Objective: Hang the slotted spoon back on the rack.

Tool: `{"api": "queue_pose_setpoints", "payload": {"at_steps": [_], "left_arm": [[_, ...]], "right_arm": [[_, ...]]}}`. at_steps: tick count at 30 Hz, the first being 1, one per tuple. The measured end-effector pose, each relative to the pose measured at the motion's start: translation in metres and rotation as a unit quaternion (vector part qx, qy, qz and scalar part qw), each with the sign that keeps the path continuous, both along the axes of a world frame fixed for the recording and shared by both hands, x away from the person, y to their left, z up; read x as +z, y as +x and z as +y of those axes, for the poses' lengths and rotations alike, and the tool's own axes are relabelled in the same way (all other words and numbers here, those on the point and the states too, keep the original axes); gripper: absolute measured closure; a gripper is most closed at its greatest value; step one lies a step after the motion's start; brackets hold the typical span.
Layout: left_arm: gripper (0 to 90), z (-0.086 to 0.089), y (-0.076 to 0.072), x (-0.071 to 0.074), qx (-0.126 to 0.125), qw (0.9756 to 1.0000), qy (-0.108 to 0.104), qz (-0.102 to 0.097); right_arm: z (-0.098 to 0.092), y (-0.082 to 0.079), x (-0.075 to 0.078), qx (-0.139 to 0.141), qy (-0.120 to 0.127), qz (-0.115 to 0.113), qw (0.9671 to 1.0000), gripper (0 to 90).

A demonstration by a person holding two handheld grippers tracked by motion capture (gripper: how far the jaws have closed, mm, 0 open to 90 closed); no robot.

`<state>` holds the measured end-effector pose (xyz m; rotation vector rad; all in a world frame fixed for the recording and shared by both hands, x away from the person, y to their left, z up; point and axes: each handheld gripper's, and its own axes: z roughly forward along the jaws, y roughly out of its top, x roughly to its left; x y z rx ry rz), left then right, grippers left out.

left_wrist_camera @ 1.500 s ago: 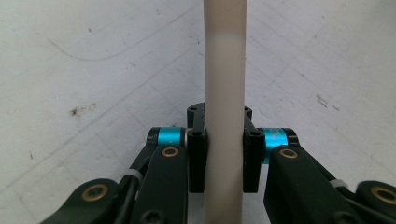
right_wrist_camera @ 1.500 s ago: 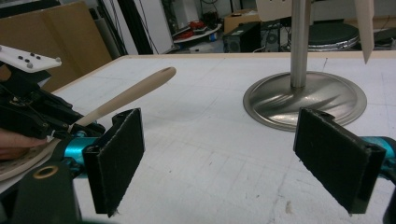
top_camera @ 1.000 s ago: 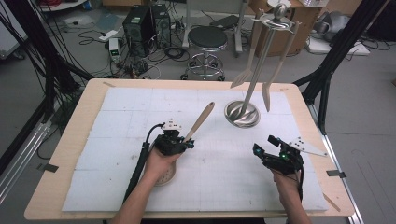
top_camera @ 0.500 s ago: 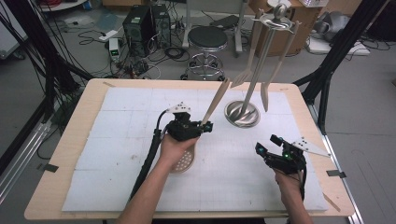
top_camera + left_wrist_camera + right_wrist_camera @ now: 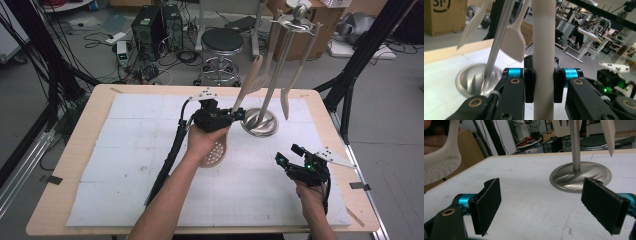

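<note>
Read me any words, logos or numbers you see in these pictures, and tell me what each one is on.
"SF": large dark letters, cut off by the picture's top edge, on the brown cardboard box in the left gripper view's upper left corner.
No other text can be read: nothing legible shows on the slotted spoon's handle, the utensil stand, the left gripper or the right gripper; the floor equipment is too small to read.

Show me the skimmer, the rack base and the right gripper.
skimmer [image 5: 215, 151], high view, perforated head
rack base [image 5: 259, 122], high view, steel dish
right gripper [image 5: 288, 155], high view, between its fingertips
</note>
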<state>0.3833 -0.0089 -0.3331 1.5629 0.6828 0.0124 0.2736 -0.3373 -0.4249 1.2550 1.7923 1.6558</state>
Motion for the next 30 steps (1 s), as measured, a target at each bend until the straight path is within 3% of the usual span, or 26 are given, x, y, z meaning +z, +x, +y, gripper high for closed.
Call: {"api": "queue_pose_setpoints", "payload": {"at_steps": [6, 12, 19, 25, 28, 30], "left_arm": [[77.8, -0.015, 0.003, 0.025, 0.001, 0.9994, -0.01, -0.032], [77.8, -0.031, 0.009, 0.042, 0.002, 0.9988, -0.007, -0.048], [77.7, -0.041, 0.01, 0.049, 0.0, 0.9983, -0.015, -0.056], [77.7, -0.048, 0.013, 0.053, -0.002, 0.9984, -0.002, -0.057], [77.6, -0.048, 0.016, 0.052, 0.002, 0.9988, -0.009, -0.047], [77.5, -0.049, 0.016, 0.051, 0.001, 0.9988, 0.003, -0.049]], "right_arm": [[-0.002, 0.0, 0.0, -0.003, 0.002, 0.001, 1.0, 15.8], [-0.003, 0.0, 0.0, -0.004, 0.003, -0.002, 1.0, 15.8], [-0.006, -0.001, 0.0, -0.006, 0.009, 0.002, 0.9999, 15.8], [-0.008, -0.002, 0.0, -0.008, 0.011, 0.001, 0.9999, 15.8], [-0.007, -0.002, 0.001, -0.009, 0.012, 0.002, 0.9999, 15.8], [-0.008, -0.002, 0.0, -0.009, 0.012, 0.0, 0.9999, 15.8]]}}
